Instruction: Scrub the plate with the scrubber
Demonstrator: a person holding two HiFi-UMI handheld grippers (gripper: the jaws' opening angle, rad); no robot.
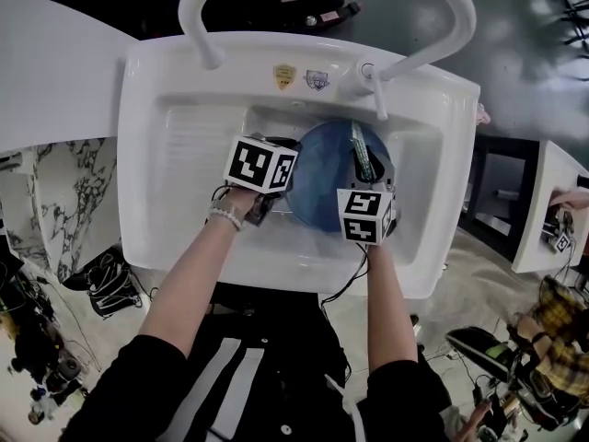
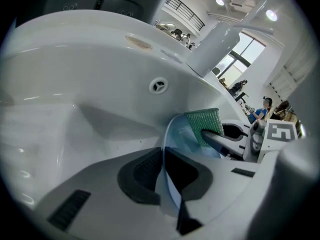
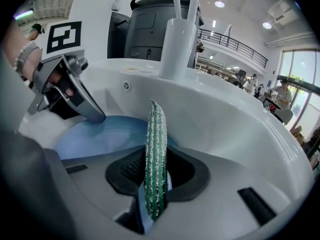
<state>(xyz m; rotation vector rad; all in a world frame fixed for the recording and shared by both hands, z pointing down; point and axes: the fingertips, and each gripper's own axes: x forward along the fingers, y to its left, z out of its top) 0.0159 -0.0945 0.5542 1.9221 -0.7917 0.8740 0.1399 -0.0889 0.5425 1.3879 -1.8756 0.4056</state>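
The sink floor left of the plate is bare; the spout and arched pipe overhang the back rim.

Blue round plate in white sink; green nubbly scrubber on edge over plate's right side

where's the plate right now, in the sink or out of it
In: the blue plate is inside the white sink, rim gripped by the jaws of the left gripper.

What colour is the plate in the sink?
Blue, a plain light blue. The plate shows best in the head view, lying in the white sink.
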